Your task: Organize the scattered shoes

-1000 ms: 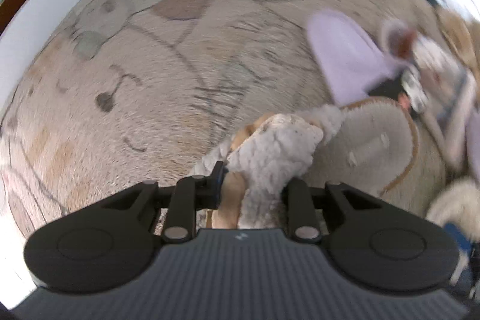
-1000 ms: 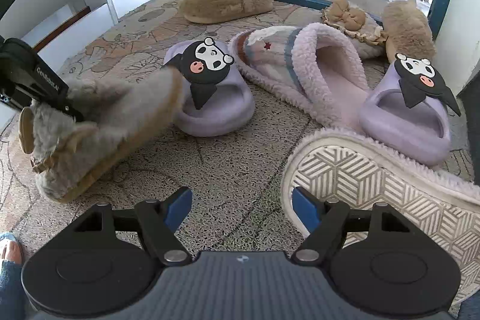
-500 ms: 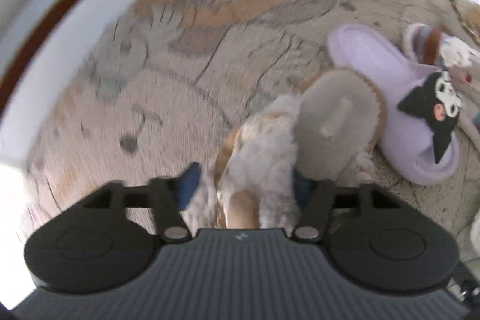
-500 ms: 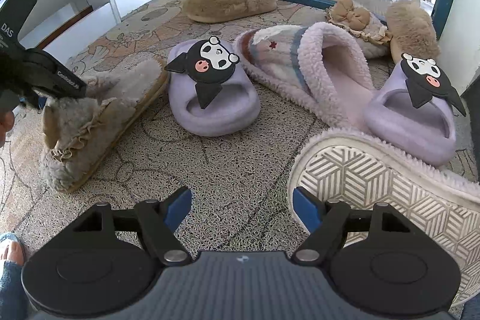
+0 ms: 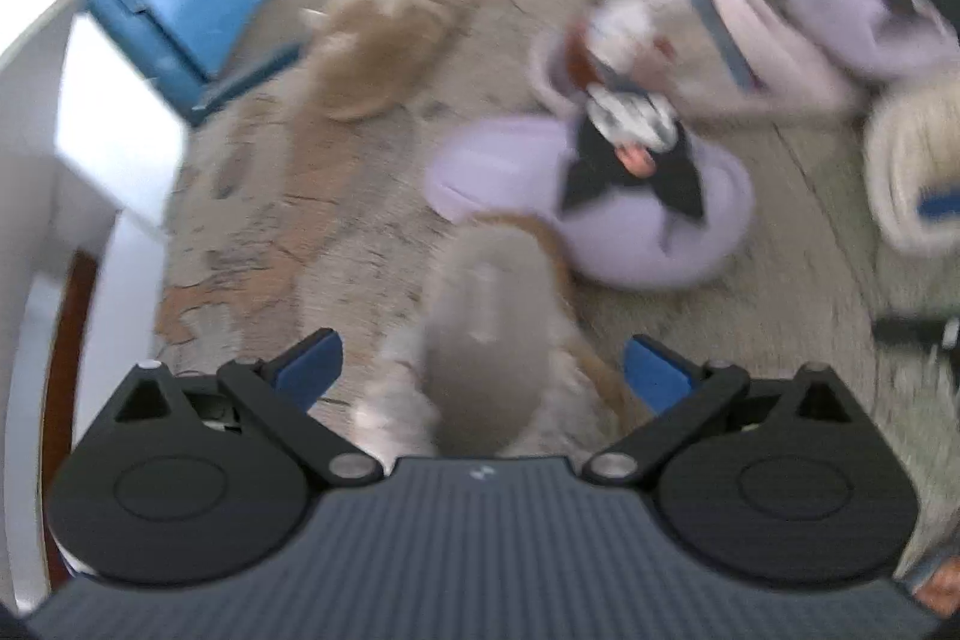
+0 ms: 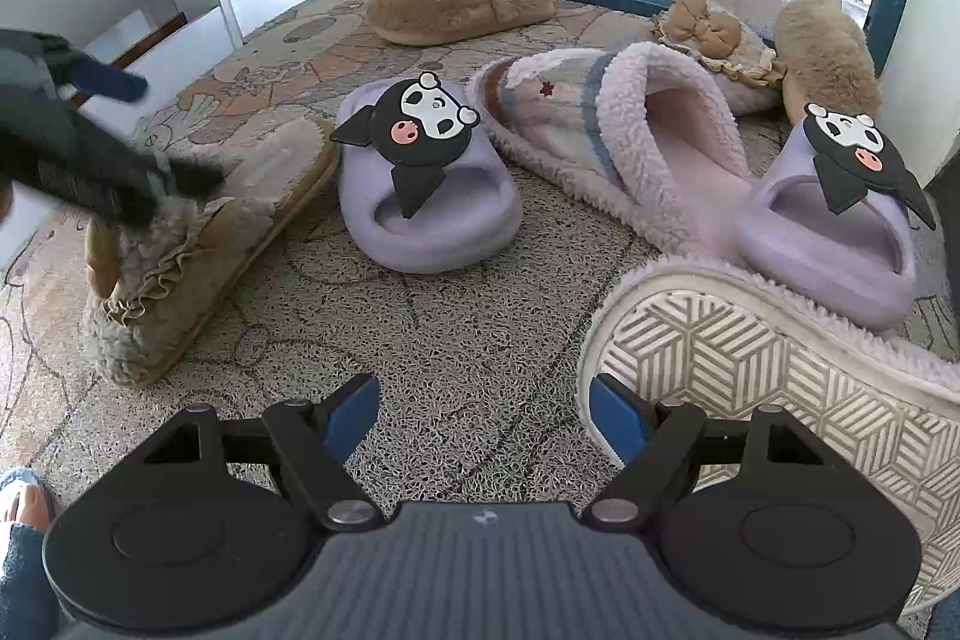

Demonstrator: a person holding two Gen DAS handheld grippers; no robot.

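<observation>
Having clamped the grey slipper [image 5: 486,334] a second ago, the left gripper [image 5: 480,370] has just been opening; its jaws now stand wide, the slipper between them untouched. It lies sole-down on the mat [image 6: 456,340], long axis toward the lilac slide [image 6: 420,196], just beside it. Right gripper [image 6: 483,415] hovers spread, empty.

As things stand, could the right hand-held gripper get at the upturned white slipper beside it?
Probably yes: the right hand-held gripper is open, and the upturned slipper's sole lies right beside its right finger, with nothing between them.
</observation>
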